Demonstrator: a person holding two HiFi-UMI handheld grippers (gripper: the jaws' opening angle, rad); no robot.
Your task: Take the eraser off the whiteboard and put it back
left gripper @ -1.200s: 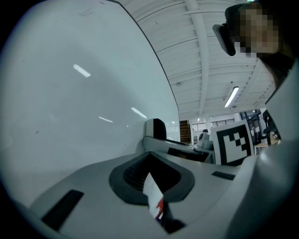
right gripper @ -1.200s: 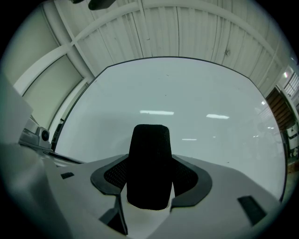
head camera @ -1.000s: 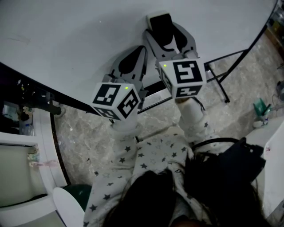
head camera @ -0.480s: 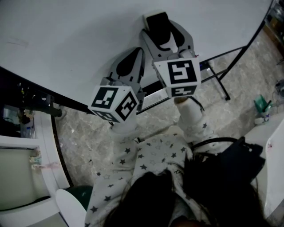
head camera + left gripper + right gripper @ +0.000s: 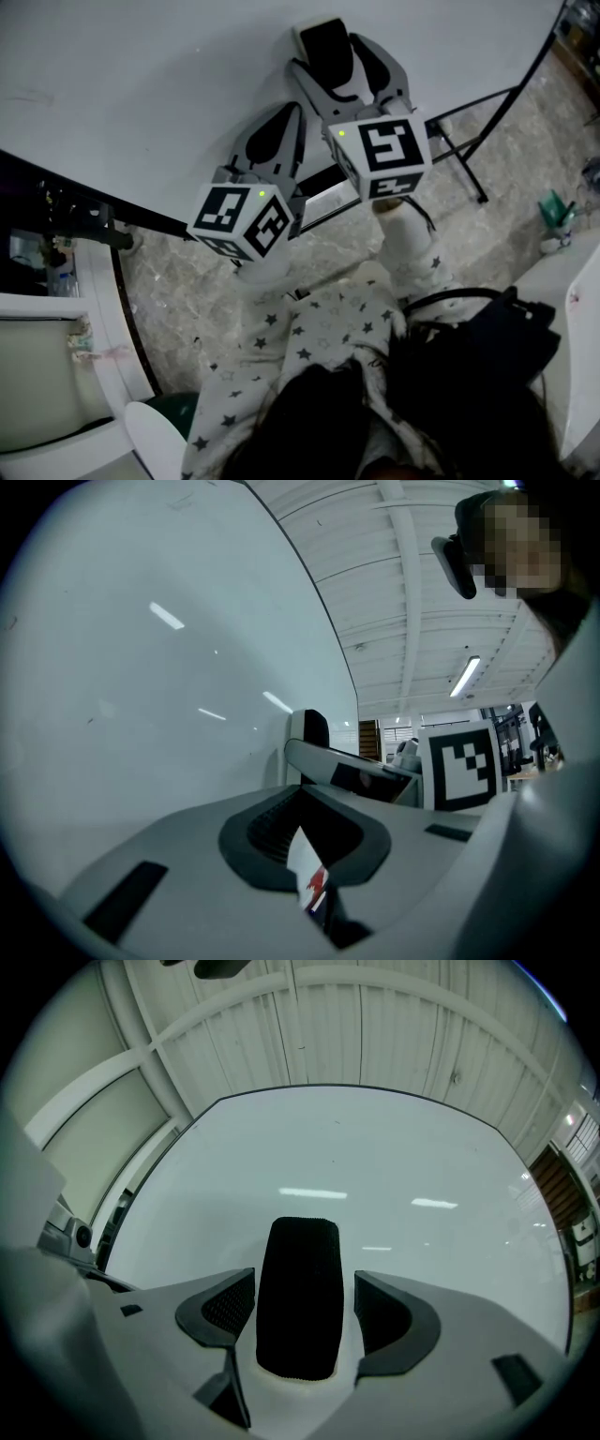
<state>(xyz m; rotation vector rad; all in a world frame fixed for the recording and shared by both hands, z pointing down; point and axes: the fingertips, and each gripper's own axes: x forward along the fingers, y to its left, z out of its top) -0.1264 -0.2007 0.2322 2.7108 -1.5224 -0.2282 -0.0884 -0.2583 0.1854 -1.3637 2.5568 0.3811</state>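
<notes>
Right gripper view: right gripper (image 5: 305,1321) just spread, clear of eraser (image 5: 298,1288) on whiteboard (image 5: 394,1147); head view hides the gaps. Left gripper (image 5: 307,850) closed, at eraser's 7 o'clock.

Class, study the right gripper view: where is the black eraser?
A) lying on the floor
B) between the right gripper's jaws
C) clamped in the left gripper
B: the eraser stands between the jaws of the right gripper, which have just been opening, with a gap on each side.
</notes>
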